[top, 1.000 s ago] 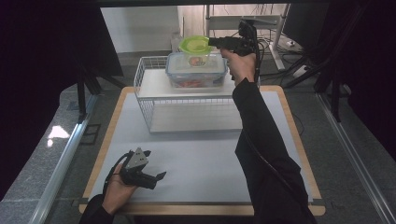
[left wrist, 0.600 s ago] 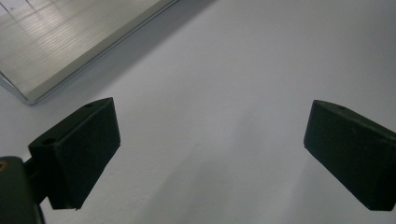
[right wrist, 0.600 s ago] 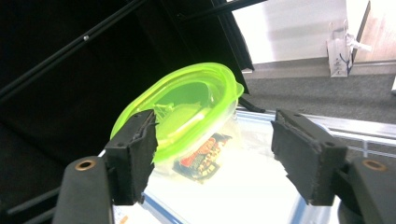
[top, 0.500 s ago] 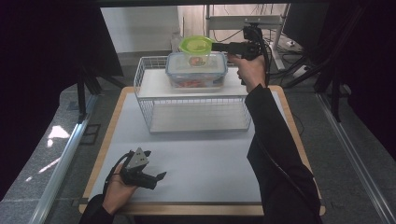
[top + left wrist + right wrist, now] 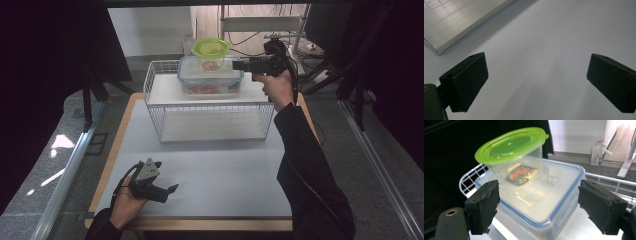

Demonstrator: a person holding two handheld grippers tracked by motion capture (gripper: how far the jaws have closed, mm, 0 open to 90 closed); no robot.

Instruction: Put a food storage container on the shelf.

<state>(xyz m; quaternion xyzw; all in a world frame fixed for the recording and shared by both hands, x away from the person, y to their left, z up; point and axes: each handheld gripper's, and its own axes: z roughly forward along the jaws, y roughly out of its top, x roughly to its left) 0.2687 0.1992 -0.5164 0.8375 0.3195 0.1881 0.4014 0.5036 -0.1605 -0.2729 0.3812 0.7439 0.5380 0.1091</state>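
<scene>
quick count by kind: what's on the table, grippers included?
Lidded plastic containers: 2 (green-lidded tub, blue-rimmed box)
Wire rack: 1
Grippers: 2 (left gripper, right gripper)
Total: 5

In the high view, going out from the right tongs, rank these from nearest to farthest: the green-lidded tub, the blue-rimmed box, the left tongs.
From the right tongs:
1. Blue-rimmed box, on the wire rack's top beside them.
2. Green-lidded tub, stacked on that box, slightly farther left.
3. Left tongs, far off at the table's near left.
</scene>
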